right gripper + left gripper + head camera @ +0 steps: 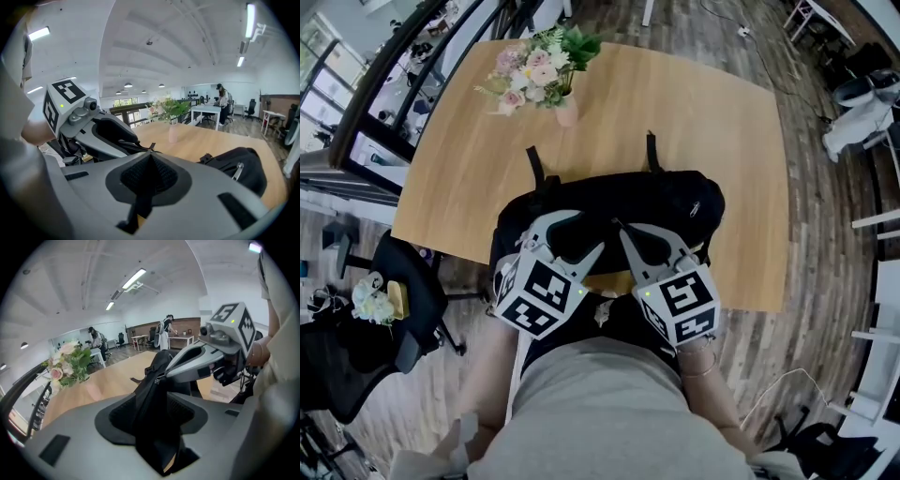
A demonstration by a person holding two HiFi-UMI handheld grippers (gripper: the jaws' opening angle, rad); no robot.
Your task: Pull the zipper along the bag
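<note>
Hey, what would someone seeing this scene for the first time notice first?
The bold black-and-white marker cubes on the two grippers stand out nearest the camera, over a black bag at the table's near edge. The right gripper is pinched shut on the bag's top ridge; the left gripper stands open around a fold. A bouquet in a pink vase brightens the far left corner.

Grey left hand-held gripper [574, 234], right hand-held gripper [621, 232], marker cubes [539, 295]

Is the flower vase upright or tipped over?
Upright. In the right gripper view the vase stands vertical on the table, with the flowers rising from its top.
</note>
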